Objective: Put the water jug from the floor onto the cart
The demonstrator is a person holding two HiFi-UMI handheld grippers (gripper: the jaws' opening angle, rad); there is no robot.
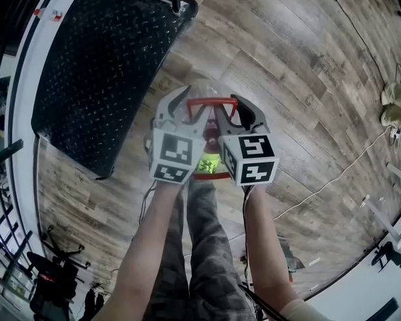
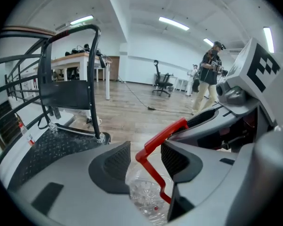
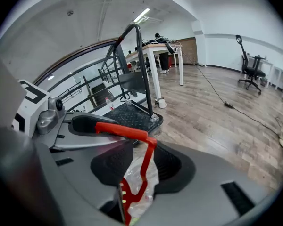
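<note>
**Loose hold before the lift**

At left is the cart (image 1: 100, 65), black-decked. Just beside it, not on it, sits the water jug (image 2: 144, 194). The left gripper (image 1: 187, 109) and the right gripper (image 1: 235, 112) both gape around its red handle (image 1: 212, 101), unclenched. Lifted this loosely, the thin handle could slip out and the jug drop.

Large open-plan office or lab floor: wood-plank floor (image 1: 287, 79), white walls (image 3: 226, 48), ceiling strip lights (image 2: 173, 23). Beyond the right gripper (image 3: 144, 160) stands a long desk (image 3: 148, 46), with a swivel chair (image 3: 249, 72) off to the gripper's right and a cable (image 3: 214, 89) trailing across the boards between. Far ahead of the left gripper (image 2: 146, 157) a person (image 2: 208, 79) stands, and a platform cart (image 2: 47, 149) sits to that gripper's left.
</note>
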